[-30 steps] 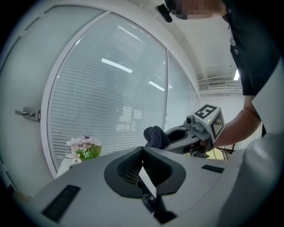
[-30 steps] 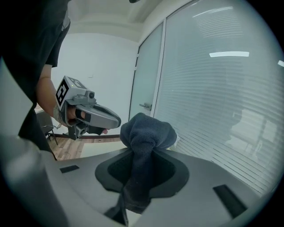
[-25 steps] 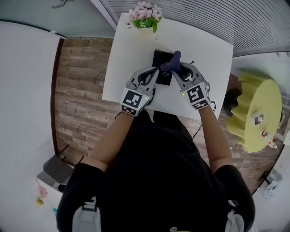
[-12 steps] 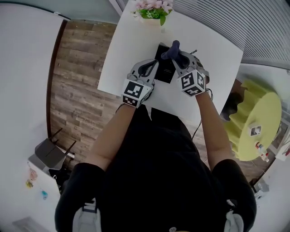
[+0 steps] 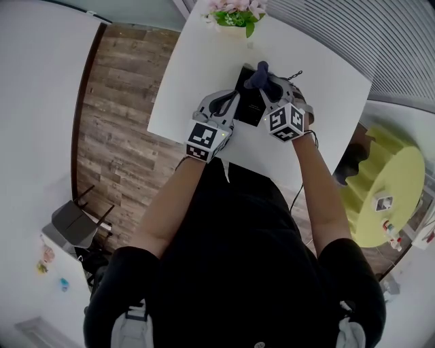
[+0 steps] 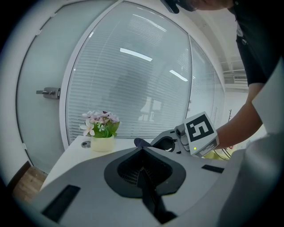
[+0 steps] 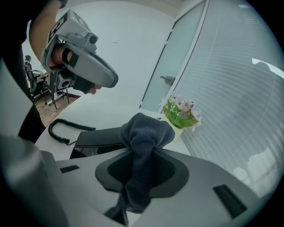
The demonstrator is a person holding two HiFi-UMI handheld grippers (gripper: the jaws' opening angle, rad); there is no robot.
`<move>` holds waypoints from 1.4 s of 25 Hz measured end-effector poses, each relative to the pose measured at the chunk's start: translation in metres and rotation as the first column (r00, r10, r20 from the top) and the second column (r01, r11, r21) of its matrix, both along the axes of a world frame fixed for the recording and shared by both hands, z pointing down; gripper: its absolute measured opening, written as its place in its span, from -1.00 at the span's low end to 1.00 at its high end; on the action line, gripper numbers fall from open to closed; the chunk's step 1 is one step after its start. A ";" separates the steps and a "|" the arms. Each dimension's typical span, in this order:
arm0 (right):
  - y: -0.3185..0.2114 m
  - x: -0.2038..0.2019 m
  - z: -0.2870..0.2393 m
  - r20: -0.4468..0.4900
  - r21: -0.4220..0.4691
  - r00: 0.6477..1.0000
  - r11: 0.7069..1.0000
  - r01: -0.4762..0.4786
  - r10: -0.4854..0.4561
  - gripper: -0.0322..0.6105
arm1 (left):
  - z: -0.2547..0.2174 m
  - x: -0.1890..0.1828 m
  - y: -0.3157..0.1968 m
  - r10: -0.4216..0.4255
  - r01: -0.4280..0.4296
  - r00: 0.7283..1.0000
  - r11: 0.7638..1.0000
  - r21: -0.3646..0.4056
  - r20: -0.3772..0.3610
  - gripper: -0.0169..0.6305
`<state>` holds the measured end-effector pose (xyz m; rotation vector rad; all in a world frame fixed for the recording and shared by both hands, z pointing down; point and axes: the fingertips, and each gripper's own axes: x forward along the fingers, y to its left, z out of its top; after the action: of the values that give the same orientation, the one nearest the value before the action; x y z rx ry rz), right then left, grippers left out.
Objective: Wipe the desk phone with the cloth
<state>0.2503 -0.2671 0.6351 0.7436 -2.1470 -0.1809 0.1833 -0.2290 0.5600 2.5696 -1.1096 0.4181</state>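
The black desk phone [image 5: 249, 103] lies on the white table [image 5: 187, 81], and its body [image 7: 100, 138] also shows low in the right gripper view. My right gripper [image 5: 267, 87] is shut on a dark blue cloth [image 5: 257, 75], whose bunched end [image 7: 146, 133] sticks out past the jaws over the phone's far end. My left gripper [image 5: 226, 106] hovers at the phone's left side. Its jaws are shut with nothing between them [image 6: 142, 150]. In the left gripper view the right gripper [image 6: 195, 135] and the cloth tip [image 6: 140, 142] appear just ahead.
A pot of pink flowers [image 5: 234, 13] stands at the table's far edge, also seen as a flower pot [image 7: 179, 113]. The phone's coiled cord [image 7: 66, 129] trails on the table. A yellow round table [image 5: 391, 197] stands to the right; wooden floor [image 5: 109, 136] lies to the left.
The head view has shifted a little. Both grippers stay over the phone, and the right gripper with the cloth has edged slightly toward the far end.
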 end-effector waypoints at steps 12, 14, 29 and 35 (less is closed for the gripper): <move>0.031 -0.007 0.015 0.033 -0.060 0.999 0.998 0.002 0.000 -0.58 | 0.008 0.008 0.009 0.022 -0.022 1.000 1.000 -0.022 0.014 -0.91; 0.038 -0.009 0.018 0.039 -0.072 0.999 0.997 -0.007 0.010 -0.58 | 0.011 0.007 0.011 0.030 -0.030 0.999 0.999 -0.026 0.011 -0.91; 0.075 -0.020 0.037 0.039 -0.117 0.998 0.992 -0.037 0.042 -0.58 | 0.036 -0.002 0.024 0.073 -0.073 0.997 0.995 -0.074 0.000 -0.91; 0.089 -0.025 0.045 0.030 -0.127 0.998 0.990 -0.054 0.058 -0.58 | 0.051 -0.004 0.030 0.089 -0.090 0.996 0.989 -0.117 -0.012 -0.91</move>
<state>0.2255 -0.1777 0.6797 0.7370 -2.1443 -0.0032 0.1790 -0.1994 0.6112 2.5218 -0.9410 0.4814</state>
